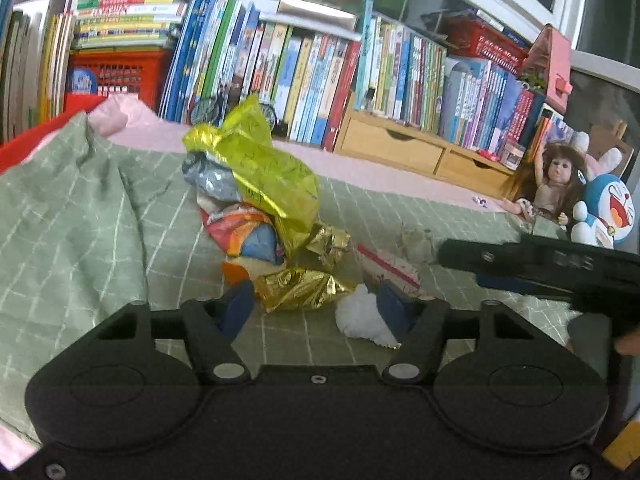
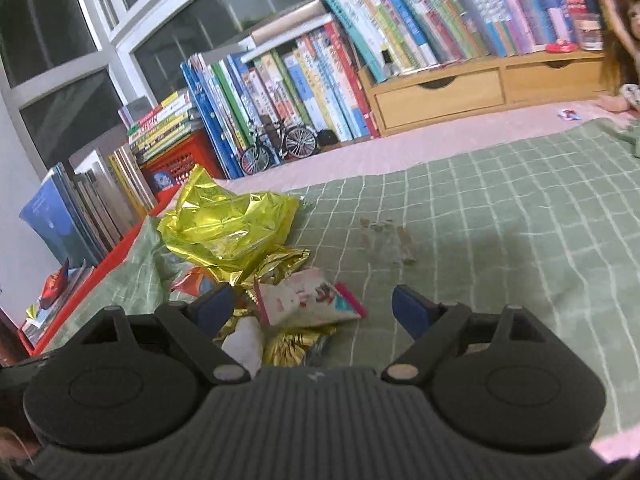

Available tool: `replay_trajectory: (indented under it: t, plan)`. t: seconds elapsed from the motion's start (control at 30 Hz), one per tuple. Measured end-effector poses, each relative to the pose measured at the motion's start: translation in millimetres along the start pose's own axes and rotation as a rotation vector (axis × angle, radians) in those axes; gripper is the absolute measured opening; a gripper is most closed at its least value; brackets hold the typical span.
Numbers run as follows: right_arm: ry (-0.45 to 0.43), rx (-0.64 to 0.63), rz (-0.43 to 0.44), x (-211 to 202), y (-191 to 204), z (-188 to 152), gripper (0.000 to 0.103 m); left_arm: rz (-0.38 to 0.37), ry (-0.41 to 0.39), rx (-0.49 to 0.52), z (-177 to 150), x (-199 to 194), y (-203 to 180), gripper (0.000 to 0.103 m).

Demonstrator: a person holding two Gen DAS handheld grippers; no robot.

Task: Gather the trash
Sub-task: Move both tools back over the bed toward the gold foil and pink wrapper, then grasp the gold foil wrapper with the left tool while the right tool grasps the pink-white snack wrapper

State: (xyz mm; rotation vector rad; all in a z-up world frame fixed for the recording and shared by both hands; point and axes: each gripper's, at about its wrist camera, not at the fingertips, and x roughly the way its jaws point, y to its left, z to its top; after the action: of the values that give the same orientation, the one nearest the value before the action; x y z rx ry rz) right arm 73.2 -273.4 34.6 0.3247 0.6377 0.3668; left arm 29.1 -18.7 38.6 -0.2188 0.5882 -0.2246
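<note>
**Two hand-held grippers at a heap of wrappers on a bed**

The trash lies heaped on a green checked bedspread (image 1: 72,208), which covers a pink sheet (image 2: 400,152). A yellow-green foil bag (image 1: 260,168) tops the heap, with an orange and blue packet (image 1: 244,236) and crumpled gold foil (image 1: 300,288) below it. A white tissue wad (image 1: 360,316) and a pink-edged white packet (image 1: 392,264) lie at the near side.

The left hand-held gripper (image 1: 316,308) is partly open, with the gold foil and the tissue wad between its blue pads; the pads do not clearly press on either. The right hand-held gripper (image 2: 316,308) stands wide and released, the pink-edged white packet lying between its fingers without touching them.

Only the left wrist view shows the other tool from outside, a black bar reaching in from the right edge toward the heap, and also a doll (image 1: 552,184) and a blue cat toy (image 1: 604,212) propped by the wooden drawer unit (image 1: 400,148). Only the right wrist view shows a model bicycle (image 2: 280,146) whole, standing before the row of books (image 2: 304,76), a red tray edge (image 2: 100,264) beside the bedspread, and brownish crumbs (image 2: 384,240) scattered on the cloth.
</note>
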Motion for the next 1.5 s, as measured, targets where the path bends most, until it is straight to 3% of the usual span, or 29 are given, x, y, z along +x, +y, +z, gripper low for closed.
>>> replay_trajectory:
  t: [0.37,0.4,0.47,0.57,0.93,1.03,1.13,1.17,1.3,1.37,1.5]
  plan:
    - [0.095,-0.061,0.01,52,12,0,0.091,0.006,0.0,0.004,-4,8,4,0.062]
    - [0.099,-0.061,0.009,53,12,0,0.089,0.007,0.0,0.002,-3,9,4,0.062]
    - [0.105,-0.058,0.008,54,11,0,0.071,0.009,-0.001,0.001,-2,13,3,0.062]
    - [0.092,-0.049,0.0,49,9,0,0.06,0.014,-0.012,0.005,1,19,2,0.062]
    - [-0.025,-0.099,-0.045,9,8,2,0.05,0.059,0.024,-0.026,6,51,0,0.059]
    - [-0.04,-0.114,-0.054,3,7,1,0.05,0.057,0.035,-0.038,1,56,1,0.059]
    - [-0.043,-0.107,-0.047,-1,3,-2,0.05,0.077,0.033,-0.005,-3,54,-3,0.051]
    - [-0.044,-0.104,-0.042,-2,2,-3,0.05,0.079,0.032,0.0,-4,52,-4,0.034]
    - [-0.039,-0.101,-0.032,-5,1,-7,0.052,0.07,0.048,0.013,-10,45,-5,0.031]
    - [-0.02,-0.113,-0.022,-5,2,-9,0.06,0.076,0.041,0.036,-13,40,-6,0.031]
    - [0.015,-0.156,-0.018,-3,5,-20,0.067,0.069,0.023,0.048,-15,26,-6,0.031]
